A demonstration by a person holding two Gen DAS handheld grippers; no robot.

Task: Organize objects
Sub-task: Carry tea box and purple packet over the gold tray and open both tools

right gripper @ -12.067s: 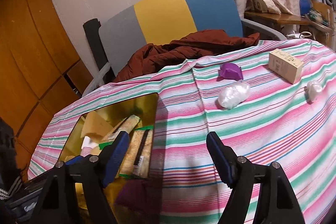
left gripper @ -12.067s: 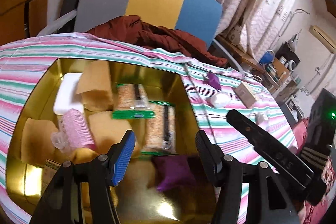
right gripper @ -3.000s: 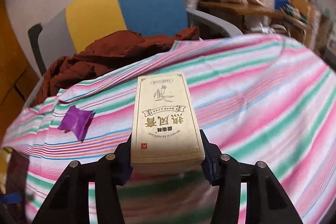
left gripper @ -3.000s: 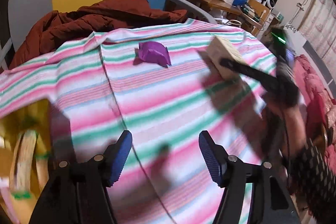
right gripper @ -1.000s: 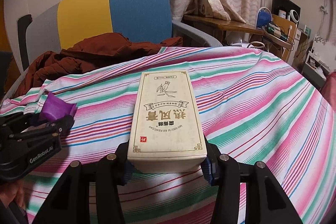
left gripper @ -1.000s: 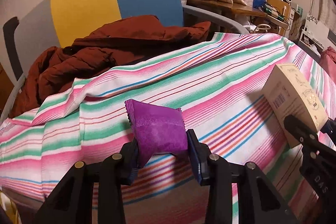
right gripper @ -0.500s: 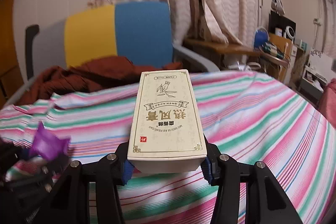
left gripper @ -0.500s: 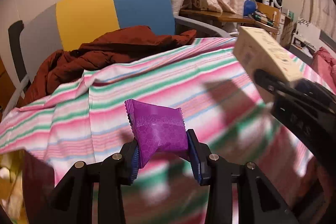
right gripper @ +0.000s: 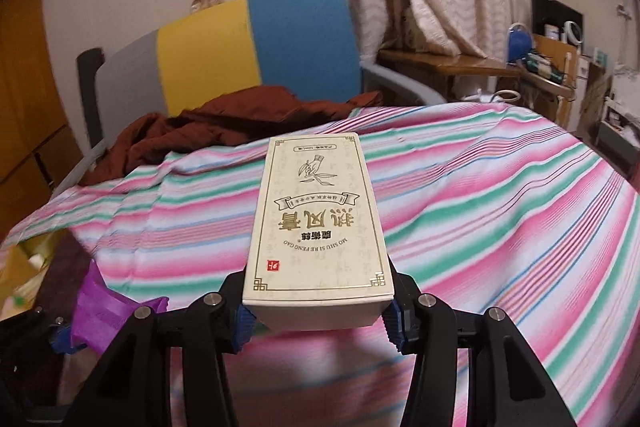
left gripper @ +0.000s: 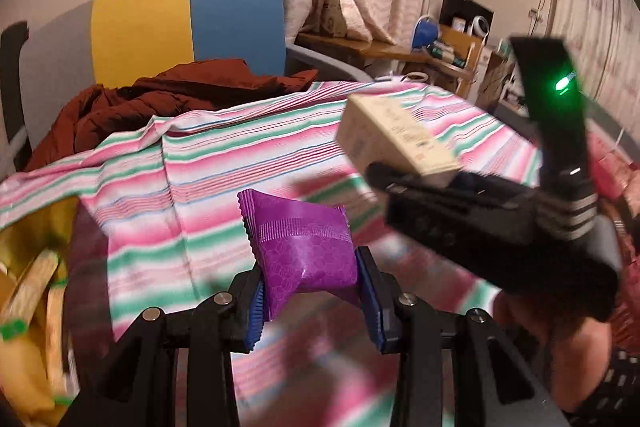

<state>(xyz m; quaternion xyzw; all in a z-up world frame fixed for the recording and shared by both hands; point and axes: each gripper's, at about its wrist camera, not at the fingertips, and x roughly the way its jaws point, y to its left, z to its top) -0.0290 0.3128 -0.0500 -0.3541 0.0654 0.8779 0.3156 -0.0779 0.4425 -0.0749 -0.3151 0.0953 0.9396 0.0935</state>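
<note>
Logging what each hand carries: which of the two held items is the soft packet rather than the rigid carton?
The purple packet, pinched in the left gripper; the right gripper holds the cream carton.

Purple sachet: lying loose on the striped tablecloth twelve seconds ago; now lifted clear, clamped between the blue pads of the left gripper.

Cream carton: formerly resting near the cloth's right edge; now raised off it, gripped at its near end by the right gripper.

Gold tray: out of the left wrist view a second ago; now showing again at that view's left margin.
</note>
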